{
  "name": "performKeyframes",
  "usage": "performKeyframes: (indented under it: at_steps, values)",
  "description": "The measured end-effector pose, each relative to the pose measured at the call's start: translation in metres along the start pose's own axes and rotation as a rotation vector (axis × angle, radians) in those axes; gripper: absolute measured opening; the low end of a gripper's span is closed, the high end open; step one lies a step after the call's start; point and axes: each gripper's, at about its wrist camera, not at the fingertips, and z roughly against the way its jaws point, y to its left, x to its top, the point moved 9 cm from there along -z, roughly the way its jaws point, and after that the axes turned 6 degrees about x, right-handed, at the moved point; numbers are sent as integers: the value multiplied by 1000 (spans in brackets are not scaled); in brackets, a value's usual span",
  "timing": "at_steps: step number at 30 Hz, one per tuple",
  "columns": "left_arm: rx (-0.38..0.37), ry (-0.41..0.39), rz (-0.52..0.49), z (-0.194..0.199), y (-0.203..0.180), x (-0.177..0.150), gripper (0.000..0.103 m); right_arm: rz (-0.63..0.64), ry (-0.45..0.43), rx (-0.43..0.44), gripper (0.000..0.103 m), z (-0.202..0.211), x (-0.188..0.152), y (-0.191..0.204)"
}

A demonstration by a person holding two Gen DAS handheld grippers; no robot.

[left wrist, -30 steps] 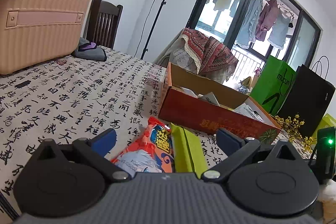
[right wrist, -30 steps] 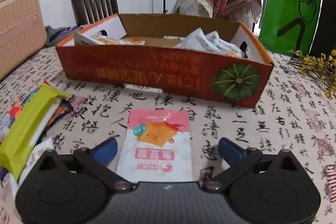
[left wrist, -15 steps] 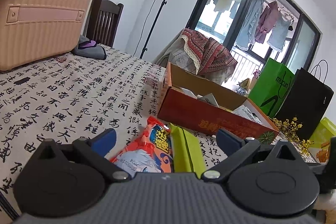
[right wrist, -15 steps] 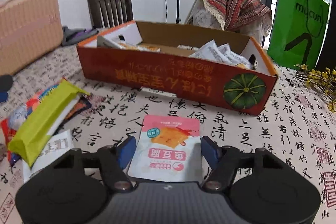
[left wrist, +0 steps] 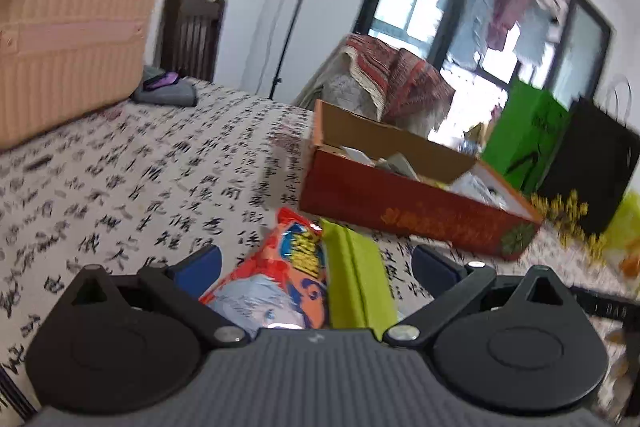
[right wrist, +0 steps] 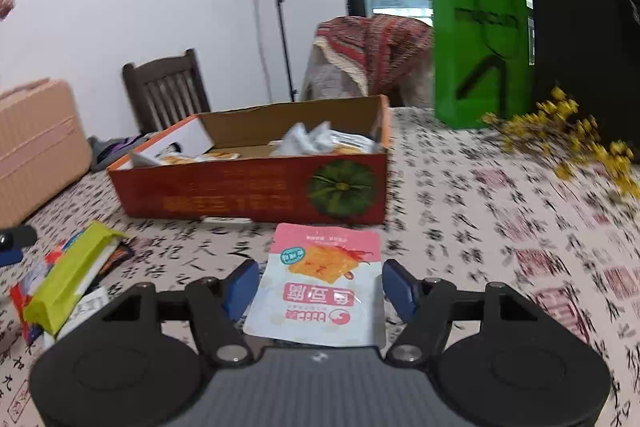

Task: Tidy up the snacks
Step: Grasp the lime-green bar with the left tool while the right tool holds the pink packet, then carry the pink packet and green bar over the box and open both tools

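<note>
Setting: table covered with a cream cloth printed in black calligraphy (right wrist: 460, 187).
Box: open red cardboard box with a green pumpkin print (right wrist: 248, 191) holds several pale packets (contents blurred).
Right gripper (right wrist: 316, 285): its jaws have just been closing; the blue pads now clasp a flat pink-and-white snack pouch (right wrist: 320, 283) by its side edges, just in front of the box.
Left gripper (left wrist: 316, 265): jaws spread wide, gripping nothing, with an orange-red snack bag (left wrist: 280, 279) and a lime-green wrapped packet (left wrist: 356, 275) lying between them on the cloth.
Background: pink ribbed suitcase (left wrist: 68, 27), green paper bag (right wrist: 480, 51).
</note>
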Motion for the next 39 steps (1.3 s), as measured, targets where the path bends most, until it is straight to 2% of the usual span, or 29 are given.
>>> performKeyframes:
  at_steps: [7,9,11,13,15,17,18,19,31,39]
  values:
    - [102,62,-243,-12,-45,-8,103,-47,-34,14,68,3,-5,-12]
    - [118,83,-268,-18,-52,-11,103,-44,-51,21,68,6,-3,-11]
    - [134,113,-278,-25,-55,-16,98,-41,-64,21,68,8,-2,-10]
    - [150,141,-278,-32,-55,-21,81,-40,-72,25,68,9,-1,-10]
    - [166,170,-273,-39,-54,-26,70,-37,-76,28,68,10,0,-9]
    - [181,157,-289,-39,-55,-26,62,-30,-80,32,68,11,0,-7]
    - [182,156,-299,-39,-56,-27,45,-26,-83,32,68,11,0,-6]
    - [178,154,-310,-39,-58,-28,40,-23,-84,32,68,11,0,-6]
    - [131,107,-281,-23,-57,-23,38,-11,-97,29,68,14,1,-4]
    - [68,16,-246,0,-69,7,38,6,-131,40,68,20,7,3]
